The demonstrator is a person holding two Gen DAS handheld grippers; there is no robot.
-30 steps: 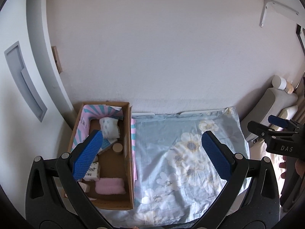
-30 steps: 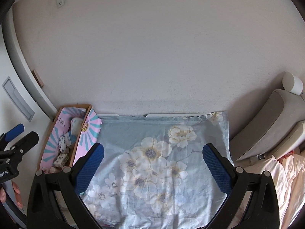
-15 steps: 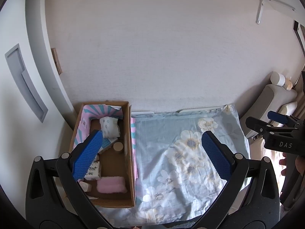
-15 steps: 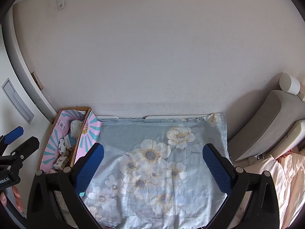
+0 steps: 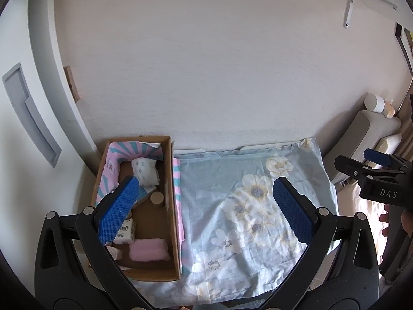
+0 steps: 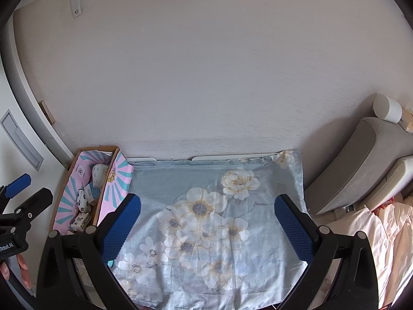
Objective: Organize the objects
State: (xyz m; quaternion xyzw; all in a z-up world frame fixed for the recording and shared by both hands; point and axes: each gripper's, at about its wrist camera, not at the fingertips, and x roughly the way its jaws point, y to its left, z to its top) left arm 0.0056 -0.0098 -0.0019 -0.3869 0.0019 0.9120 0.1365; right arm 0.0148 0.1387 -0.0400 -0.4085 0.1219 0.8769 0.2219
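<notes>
black gripper (image 5: pixel 206 211) frames, blue dimpled pads (image 5: pixel 118 210), silver screws

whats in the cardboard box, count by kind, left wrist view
Visible in the cardboard box:
white patterned packs: 2
pink fluffy cloth: 1
round beige lid: 1
blue carton, partly hidden: 1
small pale item, unclear: 1
Total: 6

Matt brown cardboard box (image 5: pixel 172 206) with glossy pink-teal printed flaps, fluffy pink cloth (image 5: pixel 149 250) inside, smooth soft floral bedsheet (image 6: pixel 219 219), left claw (image 5: pixel 204 211) matt black plastic with dimpled blue rubbery pads (image 5: pixel 117 211).
</notes>
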